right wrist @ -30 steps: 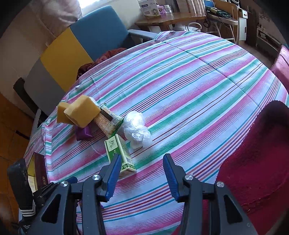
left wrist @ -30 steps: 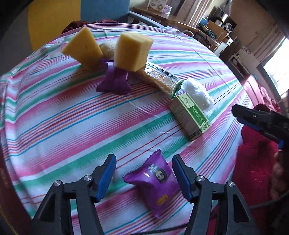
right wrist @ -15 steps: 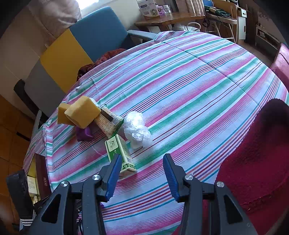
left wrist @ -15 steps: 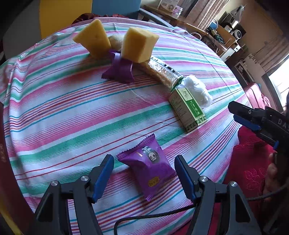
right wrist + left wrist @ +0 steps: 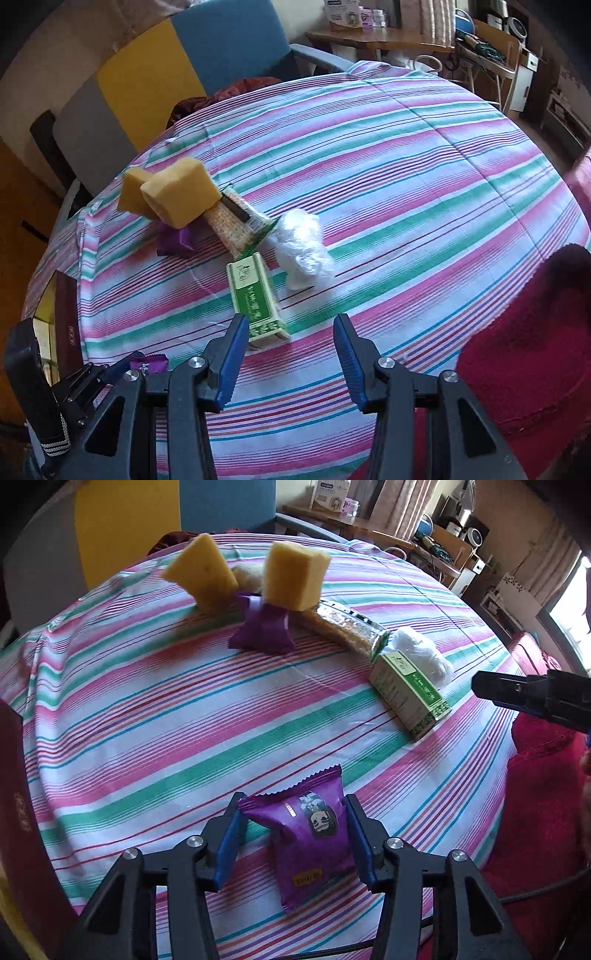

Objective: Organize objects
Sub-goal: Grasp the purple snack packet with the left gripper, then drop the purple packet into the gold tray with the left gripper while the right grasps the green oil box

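Observation:
A purple snack packet (image 5: 312, 834) lies near the front edge of the striped tablecloth (image 5: 166, 716). My left gripper (image 5: 295, 812) has its blue pads against both sides of the packet, shut on it. My right gripper (image 5: 290, 334) is open and empty, just in front of a green and cream box (image 5: 256, 295); the box also shows in the left wrist view (image 5: 410, 690). Two yellow sponges (image 5: 295, 576) stand at the back over a second purple packet (image 5: 264, 627).
A long cracker pack (image 5: 240, 218) and a crumpled white plastic wad (image 5: 303, 247) lie beside the box. A dark red book (image 5: 68, 314) lies at the table's left edge. Red cloth (image 5: 535, 350) covers the right. A blue and yellow chair (image 5: 177, 70) stands behind.
My left gripper moved forward around the near purple packet and closed its pads on it. My right gripper stayed open and barely moved.

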Demonstrator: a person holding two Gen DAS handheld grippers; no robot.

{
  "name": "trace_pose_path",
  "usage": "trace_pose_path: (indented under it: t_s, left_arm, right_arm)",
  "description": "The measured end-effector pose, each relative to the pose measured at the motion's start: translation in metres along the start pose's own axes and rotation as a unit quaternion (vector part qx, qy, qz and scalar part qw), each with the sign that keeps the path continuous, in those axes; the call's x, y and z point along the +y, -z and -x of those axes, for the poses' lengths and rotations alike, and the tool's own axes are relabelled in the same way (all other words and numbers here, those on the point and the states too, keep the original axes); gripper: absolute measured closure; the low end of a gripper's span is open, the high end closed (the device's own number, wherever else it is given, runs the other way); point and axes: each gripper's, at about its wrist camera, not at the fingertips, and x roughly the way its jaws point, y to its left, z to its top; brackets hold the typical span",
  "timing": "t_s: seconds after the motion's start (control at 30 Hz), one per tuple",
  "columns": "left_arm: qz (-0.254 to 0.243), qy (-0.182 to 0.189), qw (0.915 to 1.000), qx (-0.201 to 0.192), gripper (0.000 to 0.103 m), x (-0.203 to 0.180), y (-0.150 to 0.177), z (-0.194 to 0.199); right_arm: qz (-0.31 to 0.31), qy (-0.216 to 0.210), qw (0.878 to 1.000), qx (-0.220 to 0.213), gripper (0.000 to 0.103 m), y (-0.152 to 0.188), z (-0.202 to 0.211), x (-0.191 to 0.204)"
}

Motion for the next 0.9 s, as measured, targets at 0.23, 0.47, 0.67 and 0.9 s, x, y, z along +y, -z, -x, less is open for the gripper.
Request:
trace_pose_path:
  t_s: [0.23, 0.47, 0.67, 0.9]
  left_arm:
    - [0.0, 0.002, 0.9999, -0.013, 0.051, 0.008, 0.009, 0.0]
    - [0.006, 0.01, 0.9991, -0.04, 0.051, 0.011, 0.012, -0.001]
    - [0.012, 0.008, 0.9981, -0.06, 0.053, 0.014, 0.021, 0.017]
    - [0.032, -0.002, 0.9933, -0.111, 0.054, 0.047, 0.027, 0.075]
  right_arm:
    - [0.03, 0.034, 0.998, 0.041, 0.055, -0.019, -0.041, 0.032]
    - [0.018, 0.077, 0.995, 0.059, 0.073, -0.02, -0.071, 0.031]
    - [0.027, 0.073, 0.995, 0.064, 0.073, -0.017, -0.075, 0.035]
    - [0.036, 0.077, 0.994, 0.067, 0.072, -0.013, -0.077, 0.039]
